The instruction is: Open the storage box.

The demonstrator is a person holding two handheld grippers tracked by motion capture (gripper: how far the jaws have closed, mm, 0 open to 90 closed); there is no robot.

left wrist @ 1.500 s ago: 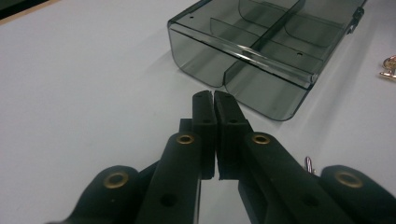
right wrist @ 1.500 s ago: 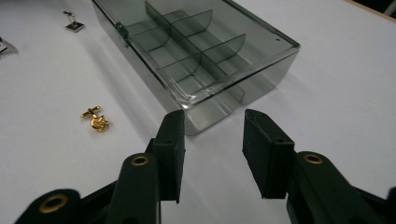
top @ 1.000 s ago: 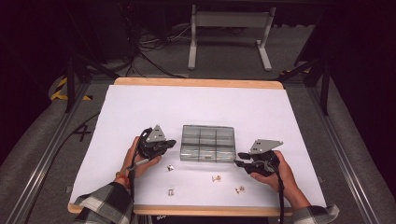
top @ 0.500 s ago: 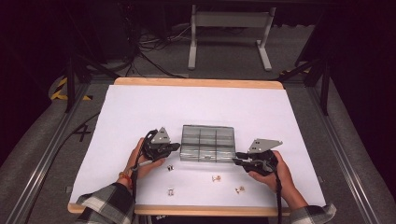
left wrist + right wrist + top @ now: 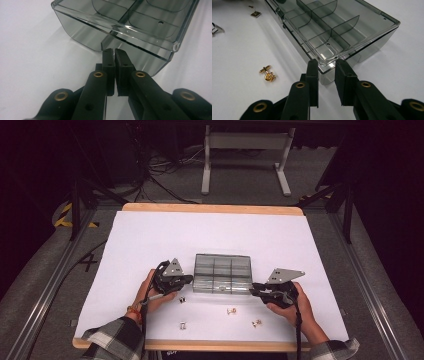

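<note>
Nearest to me, my left gripper [image 5: 111, 53] has its fingers [image 5: 108, 65] pressed almost together with nothing between them, the tips just at the lower wall of the clear compartment box [image 5: 130, 27]. From above, that gripper [image 5: 186, 280] sits at the box's left end, in my left hand [image 5: 150, 292], plaid sleeve [image 5: 112, 340] at the table's near edge.

My right gripper [image 5: 326, 63] has its fingers [image 5: 312, 75] a little apart, and they have just been closing. The near corner of the box [image 5: 329, 32] lies between the tips; I cannot tell whether the pads press on it. From above, this gripper [image 5: 256, 290] meets the box [image 5: 222, 272] at its front right corner, with my right hand [image 5: 292, 305] behind it.

Beside the right fingers, a gold cufflink [image 5: 267, 74] lies on the white table [image 5: 242, 50], apart from the box. Farther along the box's front wall lie a silver cufflink [image 5: 255, 12] and another one [image 5: 215, 28] cut off by the picture's edge.

From above, small cufflinks are scattered in front of the box: one near the left gripper [image 5: 181, 298], one at the near middle [image 5: 183, 324], one just before the box [image 5: 231, 311] and one near my right hand [image 5: 257, 323].

The box itself lies flat, lid down, at the near middle of the table [image 5: 150, 235], its dividers showing through the smoky plastic.
</note>
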